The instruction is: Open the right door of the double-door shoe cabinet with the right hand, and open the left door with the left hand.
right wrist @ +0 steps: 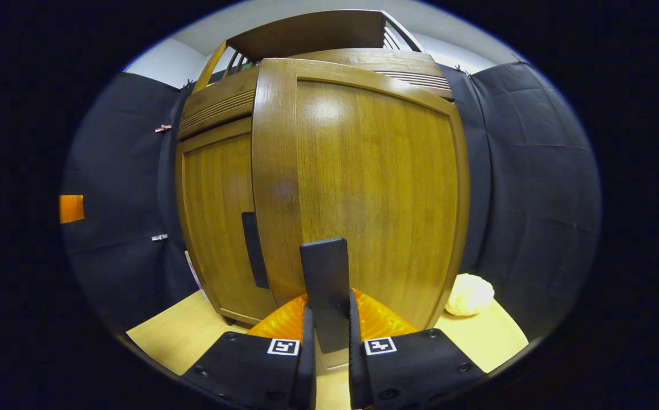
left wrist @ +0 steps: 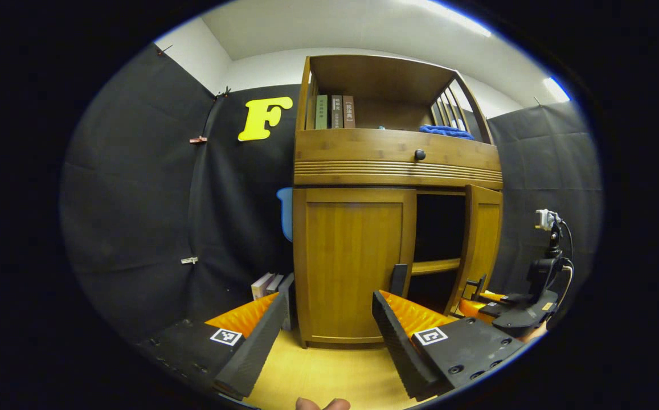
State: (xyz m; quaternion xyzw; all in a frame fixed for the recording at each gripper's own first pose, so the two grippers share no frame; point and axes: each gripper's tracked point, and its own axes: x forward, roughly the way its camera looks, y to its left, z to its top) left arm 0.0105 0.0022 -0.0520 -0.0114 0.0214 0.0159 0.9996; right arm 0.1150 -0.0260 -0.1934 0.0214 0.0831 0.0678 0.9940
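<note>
In your left gripper view, the brown wooden double-door shoe cabinet (left wrist: 386, 228) stands on the pale wooden floor (left wrist: 329, 370) against the black cloth wall. Its left door (left wrist: 355, 265) is flush shut, with a dark vertical handle (left wrist: 398, 279) at its inner edge. The right door (left wrist: 480, 245) is swung outward, and the dark opening beside it shows one wooden shelf board (left wrist: 434, 266); what lies deeper inside is too dark to make out. Above the doors sits a drawer front with a round black knob (left wrist: 420, 154), and above that an open shelf with upright books (left wrist: 334, 111) and a blue cloth (left wrist: 446, 131). Your left gripper (left wrist: 329, 304) sits in front of the left door, jaws wide apart, with nothing between them. To the right of the cabinet, the right gripper (left wrist: 497, 304) is at the open door's lower edge; its fingertips are too small there to judge. More books (left wrist: 272, 283) lean at the cabinet's left foot, partly hidden by your finger.

In your right gripper view, the right door (right wrist: 363, 193) looms close, and its flat dark handle (right wrist: 325, 290) stands between your right gripper's (right wrist: 328, 330) jaws, which are clamped on it. The handle's lower end is cut off behind the fingers. Left of it you see the shut left door (right wrist: 218, 222) with its handle (right wrist: 254, 249). A pale lumpy object (right wrist: 469, 294) lies on the floor right of the cabinet.
</note>
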